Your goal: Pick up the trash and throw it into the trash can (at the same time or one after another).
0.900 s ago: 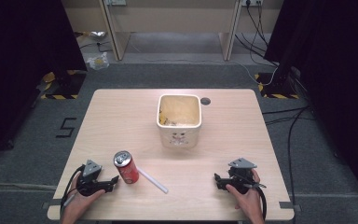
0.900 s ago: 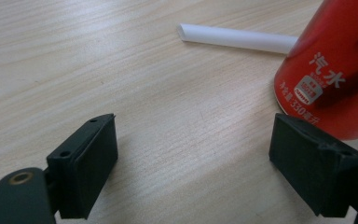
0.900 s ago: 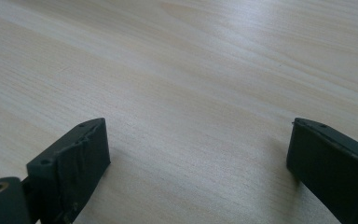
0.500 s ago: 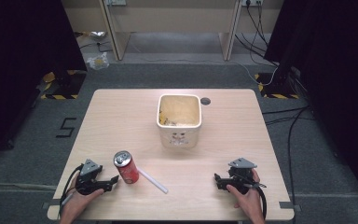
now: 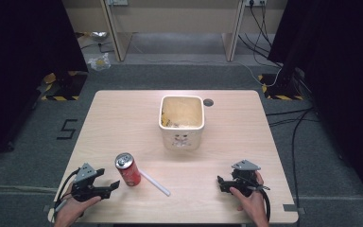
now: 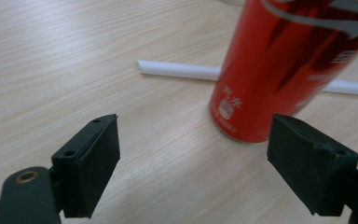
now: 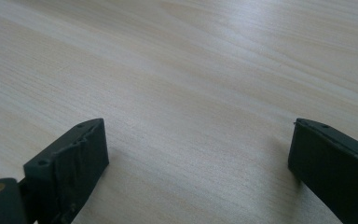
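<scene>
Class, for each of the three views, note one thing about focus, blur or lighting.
High view: a bright patch on the table, dark surroundings. Left gripper view: the red can is soft and blurred up close, the white straw sharper. Right gripper view: the near jaws are blurred, the wood grain beyond clearer.

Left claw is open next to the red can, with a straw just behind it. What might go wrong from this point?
1. The red can stands upright, off-centre toward one jaw of the open left claw; closing from here might knock it over rather than grip it.
2. The white straw lies on the table right behind the can, so a push could roll it away.
3. The beige bin sits farther back, so a weak grip may slip on the way there.
</scene>
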Demonstrator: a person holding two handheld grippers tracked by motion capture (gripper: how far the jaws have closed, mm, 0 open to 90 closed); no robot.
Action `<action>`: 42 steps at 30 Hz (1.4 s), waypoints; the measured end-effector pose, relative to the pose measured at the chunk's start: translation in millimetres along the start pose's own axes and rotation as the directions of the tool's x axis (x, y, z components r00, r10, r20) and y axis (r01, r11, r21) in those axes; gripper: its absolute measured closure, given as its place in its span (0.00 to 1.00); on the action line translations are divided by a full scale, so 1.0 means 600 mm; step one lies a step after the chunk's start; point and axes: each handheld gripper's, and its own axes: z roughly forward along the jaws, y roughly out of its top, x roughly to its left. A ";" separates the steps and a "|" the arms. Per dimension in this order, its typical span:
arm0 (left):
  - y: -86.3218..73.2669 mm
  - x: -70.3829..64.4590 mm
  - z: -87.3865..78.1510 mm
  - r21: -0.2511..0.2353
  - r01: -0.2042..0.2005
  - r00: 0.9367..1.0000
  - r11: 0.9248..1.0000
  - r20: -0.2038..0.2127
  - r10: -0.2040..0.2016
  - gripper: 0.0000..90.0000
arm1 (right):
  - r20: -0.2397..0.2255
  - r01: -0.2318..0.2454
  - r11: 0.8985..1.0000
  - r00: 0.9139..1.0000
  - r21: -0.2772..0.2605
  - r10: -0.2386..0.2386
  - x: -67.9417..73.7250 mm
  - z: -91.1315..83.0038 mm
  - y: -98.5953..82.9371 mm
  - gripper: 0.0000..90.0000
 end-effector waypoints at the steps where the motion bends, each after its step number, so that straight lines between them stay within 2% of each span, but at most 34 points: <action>1: 0.002 -0.003 -0.003 -0.007 -0.004 1.000 1.000 0.003 0.004 0.18 | 0.000 0.001 1.000 1.000 0.000 -0.001 0.000 0.000 0.000 0.06; 7: 0.012 -0.020 -0.014 -0.040 -0.005 0.999 0.999 0.044 0.006 0.18 | -0.002 0.002 1.000 1.000 0.001 -0.002 0.000 0.000 0.000 0.06; 14: 0.021 -0.036 -0.012 -0.063 -0.013 0.998 0.998 0.053 0.016 0.18 | -0.004 0.004 1.000 1.000 0.000 -0.004 -0.001 0.000 0.000 0.06; 19: 0.023 -0.041 -0.002 -0.064 -0.004 0.998 0.998 0.057 0.007 0.18 | -0.004 0.005 1.000 1.000 0.000 -0.005 -0.001 0.000 0.000 0.06; 42: 0.040 -0.056 0.039 -0.078 -0.034 0.998 0.996 0.051 0.038 0.18 | -0.006 0.008 1.000 1.000 0.000 -0.008 -0.001 0.000 0.000 0.06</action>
